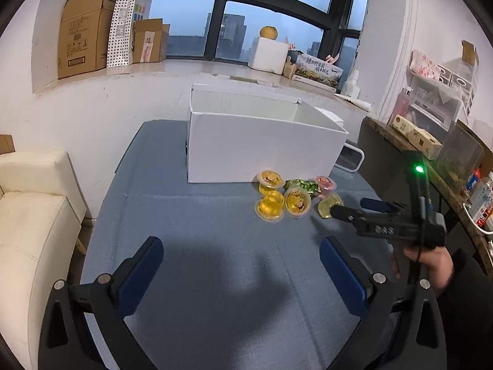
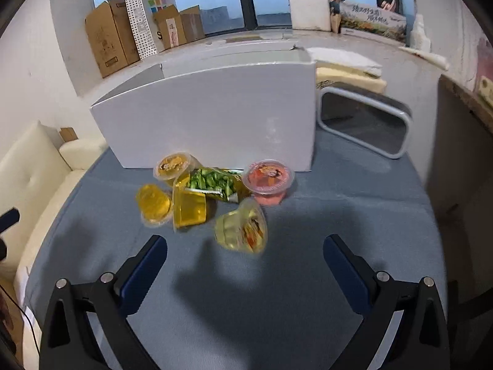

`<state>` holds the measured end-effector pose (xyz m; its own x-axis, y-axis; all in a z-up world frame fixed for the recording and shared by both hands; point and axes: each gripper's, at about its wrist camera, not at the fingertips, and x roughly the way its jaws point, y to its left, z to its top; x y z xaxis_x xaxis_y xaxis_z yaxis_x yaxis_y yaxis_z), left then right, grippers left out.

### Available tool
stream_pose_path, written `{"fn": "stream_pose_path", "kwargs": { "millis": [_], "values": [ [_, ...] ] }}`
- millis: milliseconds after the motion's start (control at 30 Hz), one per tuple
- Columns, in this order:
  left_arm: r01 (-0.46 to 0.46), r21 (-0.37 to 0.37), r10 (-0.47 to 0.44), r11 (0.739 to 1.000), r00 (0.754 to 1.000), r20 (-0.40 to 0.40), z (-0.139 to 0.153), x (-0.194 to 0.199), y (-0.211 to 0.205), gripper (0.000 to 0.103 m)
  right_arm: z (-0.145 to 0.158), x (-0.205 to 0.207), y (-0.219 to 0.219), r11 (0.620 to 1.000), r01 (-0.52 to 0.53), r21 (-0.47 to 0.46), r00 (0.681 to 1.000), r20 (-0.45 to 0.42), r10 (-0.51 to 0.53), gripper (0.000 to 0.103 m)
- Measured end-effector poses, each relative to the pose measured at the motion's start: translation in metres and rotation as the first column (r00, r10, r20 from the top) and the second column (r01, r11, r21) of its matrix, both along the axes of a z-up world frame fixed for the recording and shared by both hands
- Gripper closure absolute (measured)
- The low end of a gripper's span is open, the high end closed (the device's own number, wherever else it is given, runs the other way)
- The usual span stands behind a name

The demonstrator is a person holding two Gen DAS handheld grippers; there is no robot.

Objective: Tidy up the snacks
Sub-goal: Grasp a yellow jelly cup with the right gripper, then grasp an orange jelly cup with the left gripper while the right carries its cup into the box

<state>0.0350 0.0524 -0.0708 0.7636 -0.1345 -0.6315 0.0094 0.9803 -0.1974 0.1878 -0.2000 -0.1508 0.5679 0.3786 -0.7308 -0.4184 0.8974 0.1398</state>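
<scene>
A heap of snacks lies on the blue cloth before a white open box: several yellow jelly cups, a pink jelly cup, a pale green jelly cup on its side and a green packet. My left gripper is open and empty, well short of the heap. My right gripper is open and empty, just short of the pale green cup; in the left wrist view it reaches that cup from the right.
A grey-rimmed tray stands right of the box. A cream sofa flanks the table's left side and a dark shelf with boxes and bottles its right. Cardboard boxes stand on the windowsill behind.
</scene>
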Motion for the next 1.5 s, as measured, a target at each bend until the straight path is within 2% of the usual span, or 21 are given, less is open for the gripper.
{"fn": "stream_pose_path", "kwargs": {
  "millis": [67,133,167,200,233,267,300,367,467,600,800,867,1167,1200,1267,1333,1400,1433,1467,1500],
  "values": [
    [0.0,0.01,0.0,1.0,1.0,-0.003,-0.002,0.0,-0.001,0.0,-0.006,0.007,0.003,1.0,0.008,-0.008,1.0,-0.017,-0.008,0.0],
    [0.007,0.006,-0.007,1.0,1.0,-0.004,-0.004,0.0,-0.002,0.0,-0.013,0.013,0.007,1.0,0.0,-0.021,0.999,-0.035,-0.001,0.007],
    [0.009,0.003,-0.009,1.0,1.0,-0.008,-0.006,0.001,-0.003,0.0,-0.015,0.014,0.008,1.0,-0.005,-0.027,0.999,-0.034,0.004,0.019],
    [0.01,0.003,-0.01,1.0,1.0,-0.012,-0.007,0.002,-0.005,0.0,-0.017,0.015,0.011,0.999,-0.009,-0.049,0.999,-0.032,0.007,0.039],
    [0.012,0.006,-0.012,1.0,1.0,-0.019,-0.009,0.004,-0.007,0.0,-0.02,0.017,0.015,0.996,-0.013,-0.084,0.999,-0.036,0.01,0.044],
    [0.016,0.014,-0.016,1.0,1.0,-0.023,-0.01,0.006,-0.01,0.0,-0.022,0.017,0.018,0.994,-0.016,-0.107,0.999,-0.029,0.013,0.061],
    [0.022,0.02,-0.021,1.0,1.0,-0.023,-0.011,0.008,-0.012,0.0,-0.021,0.015,0.019,0.992,-0.018,-0.125,1.0,-0.019,0.015,0.06],
    [0.06,0.047,-0.059,0.997,0.998,-0.006,-0.012,0.016,-0.02,0.0,-0.02,0.013,0.018,0.994,-0.03,-0.103,0.999,-0.029,0.027,0.061],
    [0.044,0.085,-0.043,0.995,0.999,-0.017,-0.015,0.037,-0.027,0.0,-0.018,0.005,0.013,0.995,-0.047,-0.083,0.999,-0.024,0.045,0.062],
    [0.065,0.047,-0.064,0.997,0.998,-0.011,-0.019,0.062,-0.03,0.0,-0.01,-0.011,0.004,0.997,-0.049,-0.067,0.999,0.0,0.049,0.066],
    [0.087,0.074,-0.08,0.994,0.993,-0.083,-0.032,0.106,-0.044,0.0,0.005,-0.032,-0.009,0.998,-0.064,-0.026,0.997,0.041,0.065,0.07],
    [0.094,0.075,-0.086,0.993,0.991,-0.105,-0.038,0.115,-0.045,0.0,0.006,-0.032,-0.012,0.996,-0.074,-0.045,0.996,0.042,0.076,0.071],
    [0.109,0.113,-0.084,0.988,0.975,-0.206,-0.068,0.143,-0.049,0.002,0.016,-0.043,-0.033,0.996,-0.076,0.044,0.996,0.041,0.074,0.071],
    [0.109,0.115,-0.083,0.987,0.974,-0.21,-0.07,0.146,-0.048,0.004,0.018,-0.045,-0.034,0.996,-0.077,0.052,0.996,0.042,0.075,0.071],
    [0.109,0.113,-0.082,0.988,0.972,-0.221,-0.074,0.153,-0.048,0.016,0.022,-0.052,-0.035,0.994,-0.08,0.075,0.996,0.044,0.077,0.071],
    [0.125,0.108,-0.096,0.986,0.966,-0.24,-0.078,0.16,-0.049,0.024,0.026,-0.058,-0.035,0.993,-0.087,0.083,0.995,0.054,0.083,0.071],
    [0.146,0.112,-0.118,0.983,0.967,-0.227,-0.078,0.163,-0.053,0.038,0.029,-0.063,-0.034,0.992,-0.093,0.083,0.994,0.061,0.088,0.071],
    [0.155,0.105,-0.128,0.982,0.966,-0.224,-0.076,0.164,-0.055,0.057,0.031,-0.065,-0.033,0.992,-0.097,0.086,0.994,0.064,0.091,0.071],
    [0.155,0.098,-0.131,0.983,0.967,-0.217,-0.072,0.164,-0.056,0.063,0.032,-0.065,-0.033,0.991,-0.101,0.087,0.993,0.067,0.095,0.071],
    [0.152,0.103,-0.128,0.983,0.968,-0.215,-0.071,0.164,-0.057,0.063,0.033,-0.065,-0.032,0.991,-0.107,0.085,0.992,0.071,0.101,0.071]
  ]
}}
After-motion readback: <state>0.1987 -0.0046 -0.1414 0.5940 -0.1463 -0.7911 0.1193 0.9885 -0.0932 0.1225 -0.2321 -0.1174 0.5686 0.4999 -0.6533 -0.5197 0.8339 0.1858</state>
